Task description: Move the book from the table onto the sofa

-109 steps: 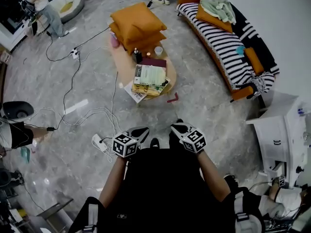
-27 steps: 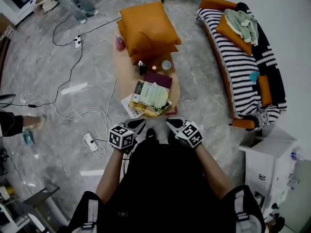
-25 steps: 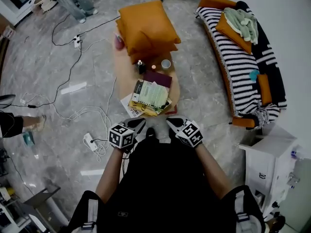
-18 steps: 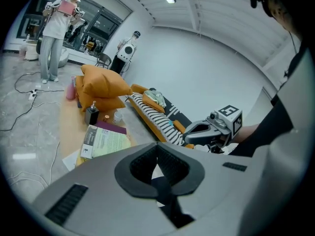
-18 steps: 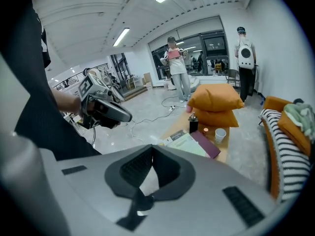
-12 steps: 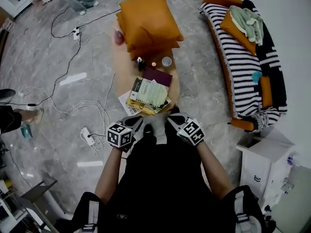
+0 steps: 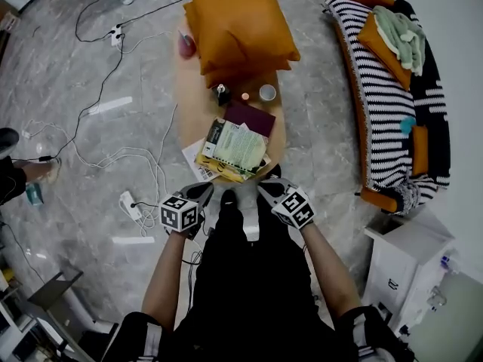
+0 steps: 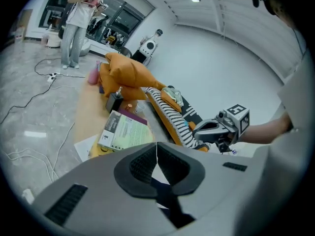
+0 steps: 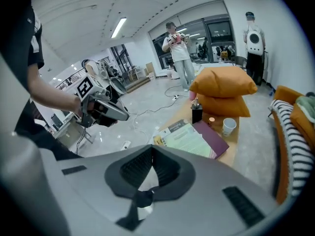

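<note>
1. Left gripper (image 7: 204, 194): jaws fully together, nothing between them. Right gripper (image 7: 266, 188): the same, closed and empty.
2. The pale green-and-white paperback book (image 7: 240, 143) lies flat on top of a small stack of yellow papers and a maroon book (image 7: 254, 117). The stack sits at the near end of the tan wooden oval low table (image 7: 190, 104).
3. Key relation: the book is straight ahead of both grippers and below them, near but not touching. It sits between their lines of aim.
4. The left tip faces the near-left corner on the dark spine side. The right tip faces the near-right corner. Neither looks clearly nearer.
5. The book's long axis seems to run away from the person, skewed a little; I can't be sure.
6. The black-and-white striped sofa with orange trim (image 7: 381, 119) is off to the right, well apart from the table, on the right gripper's side.
7. Judgement: the jaws must open before any grasp. The near edge overhanging the stack looks the easiest bite.
</note>
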The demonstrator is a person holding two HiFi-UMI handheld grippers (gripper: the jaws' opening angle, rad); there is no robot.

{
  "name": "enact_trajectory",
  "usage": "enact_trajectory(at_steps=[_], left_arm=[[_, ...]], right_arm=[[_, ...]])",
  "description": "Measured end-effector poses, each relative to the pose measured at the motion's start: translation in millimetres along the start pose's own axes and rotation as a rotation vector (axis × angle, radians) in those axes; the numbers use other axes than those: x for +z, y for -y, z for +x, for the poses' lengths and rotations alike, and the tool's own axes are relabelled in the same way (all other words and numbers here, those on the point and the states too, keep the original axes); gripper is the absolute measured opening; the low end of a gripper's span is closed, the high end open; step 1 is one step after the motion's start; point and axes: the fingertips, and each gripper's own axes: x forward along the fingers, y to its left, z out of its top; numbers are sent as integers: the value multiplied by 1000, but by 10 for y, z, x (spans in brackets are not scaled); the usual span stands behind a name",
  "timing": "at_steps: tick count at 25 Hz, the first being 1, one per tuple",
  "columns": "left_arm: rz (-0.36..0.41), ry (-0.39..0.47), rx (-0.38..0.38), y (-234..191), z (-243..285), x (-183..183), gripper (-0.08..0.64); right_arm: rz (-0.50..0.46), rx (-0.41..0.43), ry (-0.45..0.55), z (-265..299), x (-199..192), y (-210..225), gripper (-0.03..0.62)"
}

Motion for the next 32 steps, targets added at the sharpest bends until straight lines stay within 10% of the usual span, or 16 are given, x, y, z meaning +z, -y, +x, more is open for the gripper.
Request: enact_trajectory(at_steps=[7,11,17,22,32], left_arm=[[-25,18,66,-680,444,-204,11],[-190,126,47,-1054,754,-191,11],[-373,276,17,-1563,1084,-270,15],[-382,371,54,-1872,1138,-196,133],[-307,390,195,-2218,1085,-177,139]], right_arm=[[22,-13,-66,446,-519,522,8],[143,-82,-20,682,-790,988,8],[424,-153,106,1140,-1000,1733,187],[562,-64,170,1484,-992,2020,215],[678,134,237,1657,-866,1963,249]])
